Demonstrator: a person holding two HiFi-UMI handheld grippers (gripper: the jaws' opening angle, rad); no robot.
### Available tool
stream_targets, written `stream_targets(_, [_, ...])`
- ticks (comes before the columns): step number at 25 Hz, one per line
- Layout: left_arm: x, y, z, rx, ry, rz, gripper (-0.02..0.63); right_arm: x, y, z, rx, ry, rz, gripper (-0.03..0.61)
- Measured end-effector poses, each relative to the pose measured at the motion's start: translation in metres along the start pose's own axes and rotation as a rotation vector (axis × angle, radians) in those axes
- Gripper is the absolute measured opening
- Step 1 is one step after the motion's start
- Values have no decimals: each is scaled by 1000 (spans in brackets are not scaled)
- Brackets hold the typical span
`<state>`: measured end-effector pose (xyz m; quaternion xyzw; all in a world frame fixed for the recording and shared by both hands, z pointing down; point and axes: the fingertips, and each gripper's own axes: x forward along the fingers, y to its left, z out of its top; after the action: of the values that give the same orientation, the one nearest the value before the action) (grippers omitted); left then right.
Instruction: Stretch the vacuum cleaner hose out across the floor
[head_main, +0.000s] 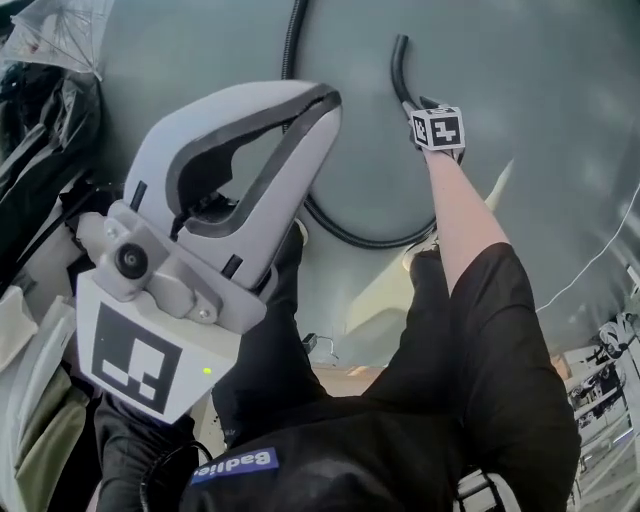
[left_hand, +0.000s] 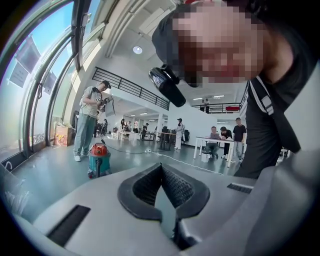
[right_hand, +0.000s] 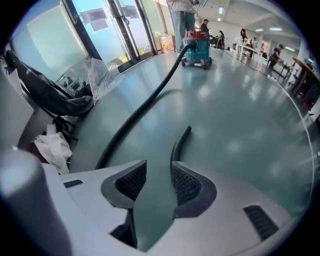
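Here, hose crosses grey floor; right hand-held gripper released, left hand-held gripper clenched.

Left tool high, jaws together. Right tool low on outstretched arm, jaws apart, empty.

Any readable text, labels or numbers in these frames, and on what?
Blue patch on the black clothing: print too warped to read.
Window posters: too blurred to read.
Marker cubes: square patterns only, no words.
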<state>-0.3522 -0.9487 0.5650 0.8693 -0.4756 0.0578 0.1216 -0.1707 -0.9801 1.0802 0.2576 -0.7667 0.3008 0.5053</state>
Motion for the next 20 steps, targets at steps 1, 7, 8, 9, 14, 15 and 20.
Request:
stream_targets(1, [4,3,-9,3,-7,3,9,16,-5,-3,-17,14,-7,143])
stream_targets(7, [23,15,-80,-9,-13,8,9,101,-29,-4,-72,60,-38,175])
stream_targets(8, [25,16,-89,-14,-8,12,9,110,-33,-4,-80,69,-42,179])
stream_targets(9, [28,18,-98,-21,-4,18,9,118,-37,-5,-86,80,-47,180])
stream_targets(14, [37,28,-134,-48,13,43,9,159,-56,-16,-98,134,-68,190])
stream_targets(15, [37,29,-140,-46,17,41,9,166,-58,-17,-104,143,-69,190])
stream_targets(20, [40,36,-176,-60,66,36,9,189,-58,-28,-117,191,-67,190])
